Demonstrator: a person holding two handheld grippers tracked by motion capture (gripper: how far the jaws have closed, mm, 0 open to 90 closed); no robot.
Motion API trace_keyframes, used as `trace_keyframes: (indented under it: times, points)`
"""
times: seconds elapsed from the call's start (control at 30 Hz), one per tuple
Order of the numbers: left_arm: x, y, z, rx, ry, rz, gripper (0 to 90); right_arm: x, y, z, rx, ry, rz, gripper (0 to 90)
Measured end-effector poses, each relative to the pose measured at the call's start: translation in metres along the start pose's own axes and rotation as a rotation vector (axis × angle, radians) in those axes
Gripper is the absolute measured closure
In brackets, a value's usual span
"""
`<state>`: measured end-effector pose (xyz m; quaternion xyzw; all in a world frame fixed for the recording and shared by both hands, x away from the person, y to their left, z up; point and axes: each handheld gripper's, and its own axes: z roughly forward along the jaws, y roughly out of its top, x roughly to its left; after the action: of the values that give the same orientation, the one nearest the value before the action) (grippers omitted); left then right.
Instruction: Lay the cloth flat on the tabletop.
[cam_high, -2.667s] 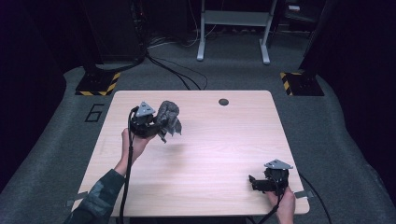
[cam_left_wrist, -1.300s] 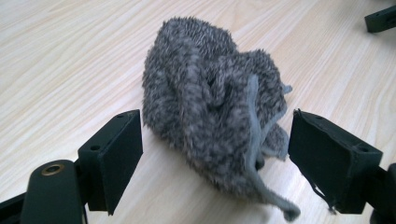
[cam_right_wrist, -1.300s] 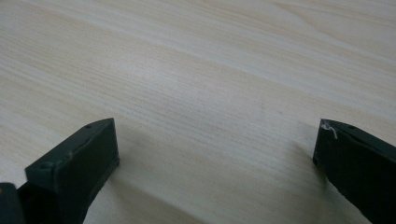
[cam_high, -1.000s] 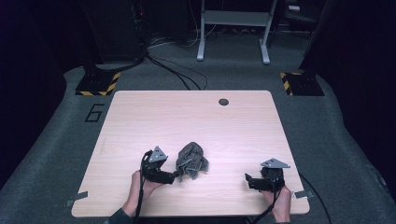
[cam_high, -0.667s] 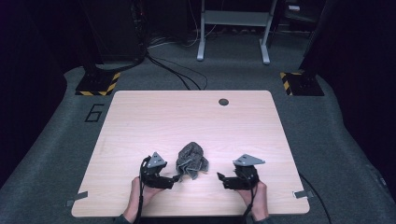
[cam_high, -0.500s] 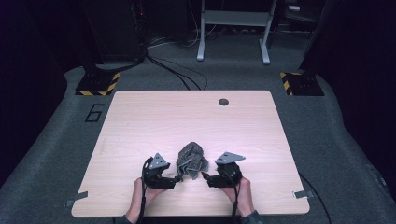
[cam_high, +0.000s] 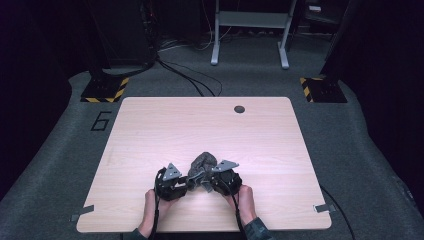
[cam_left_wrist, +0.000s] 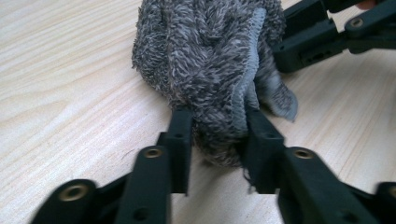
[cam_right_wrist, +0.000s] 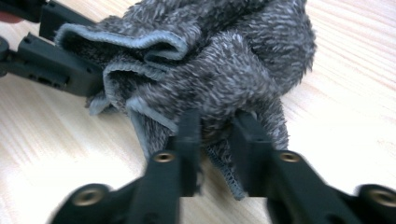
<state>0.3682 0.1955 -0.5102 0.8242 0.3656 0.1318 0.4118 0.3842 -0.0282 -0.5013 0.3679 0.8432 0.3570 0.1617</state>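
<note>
A crumpled grey fuzzy cloth (cam_high: 202, 164) lies bunched on the wooden table (cam_high: 150, 130) near its front edge. My left gripper (cam_high: 186, 184) holds it from the left, and in the left gripper view its jaws pinch a fold of the cloth (cam_left_wrist: 210, 70). From the right, my right gripper (cam_high: 207, 183) grips the same bundle. The right gripper view shows its jaws closed on a lower fold of the cloth (cam_right_wrist: 215, 70), with the other gripper's black jaw (cam_right_wrist: 60, 70) at the upper left. Both grippers sit close together, touching the cloth.
A dark round hole (cam_high: 239, 109) sits near the table's far edge. Grey carpet surrounds the table, with cables (cam_high: 185, 75) and a metal stand (cam_high: 250, 30) behind. Tape marks (cam_high: 81, 215) stick at the front corners.
My left gripper carried the cloth from the table's left middle down to the front centre. My right gripper slid left from the front right corner and closed on the cloth.
</note>
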Motion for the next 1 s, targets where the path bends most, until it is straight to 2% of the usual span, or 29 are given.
trace_keyframes:
  times: [0.03, 0.17, 0.3, 0.33, 0.4, 0.5, 0.53, 0.57, 0.6, 0.63, 0.67, 0.7, 0.83, 0.9, 0.93, 1.0]
  points:
    - [0.000, -0.001, 0.000, -0.003, 0.011, 0.007, 75.5, -0.001, 0.000, 0.000, -0.001, -0.003, -0.009, 78.6]
    - [0.003, -0.003, -0.002, -0.019, 0.011, -0.008, 81.8, -0.003, -0.002, -0.002, -0.011, -0.013, -0.007, 84.0]
    - [0.006, -0.003, -0.007, -0.028, 0.011, -0.014, 82.5, -0.010, -0.003, -0.009, -0.024, -0.031, -0.010, 85.8]
    - [0.007, -0.003, -0.008, -0.035, 0.016, -0.010, 82.6, -0.011, -0.004, -0.011, -0.019, -0.035, 0.002, 85.9]
    - [0.009, -0.003, -0.010, -0.043, 0.020, -0.024, 82.7, -0.016, -0.004, -0.014, -0.027, -0.045, -0.004, 86.1]
    - [0.011, -0.004, -0.014, -0.046, 0.027, -0.015, 82.7, -0.020, -0.005, -0.018, -0.031, -0.056, -0.005, 86.2]
    - [0.011, -0.004, -0.015, -0.045, 0.022, -0.032, 82.7, -0.023, -0.006, -0.021, -0.038, -0.065, 0.008, 86.2]
    - [0.013, -0.004, -0.016, -0.047, 0.030, -0.019, 82.7, -0.023, -0.006, -0.021, -0.038, -0.065, 0.008, 86.2]
    - [0.013, -0.005, -0.017, -0.054, 0.035, -0.032, 82.7, -0.026, -0.006, -0.022, -0.033, -0.068, 0.007, 86.2]
    - [0.015, -0.005, -0.018, -0.056, 0.039, -0.027, 82.7, -0.028, -0.007, -0.023, -0.037, -0.077, 0.026, 86.2]
    - [0.016, -0.004, -0.020, -0.049, 0.043, -0.021, 82.8, -0.033, -0.008, -0.026, -0.037, -0.081, 0.012, 86.2]
    - [0.017, -0.005, -0.020, -0.058, 0.051, -0.028, 82.8, -0.035, -0.008, -0.027, -0.039, -0.090, 0.026, 86.2]
    - [0.021, -0.005, -0.024, -0.056, 0.064, -0.031, 82.8, -0.043, -0.009, -0.031, -0.039, -0.098, 0.020, 86.2]
    - [0.024, -0.005, -0.026, -0.052, 0.066, -0.027, 82.8, -0.047, -0.010, -0.032, -0.037, -0.107, 0.036, 86.2]
    - [0.026, -0.005, -0.026, -0.039, 0.062, -0.030, 82.7, -0.050, -0.011, -0.033, -0.032, -0.111, 0.060, 86.0]
    - [0.026, -0.005, -0.024, -0.038, 0.062, -0.037, 82.4, -0.053, -0.011, -0.031, -0.031, -0.110, 0.058, 85.7]
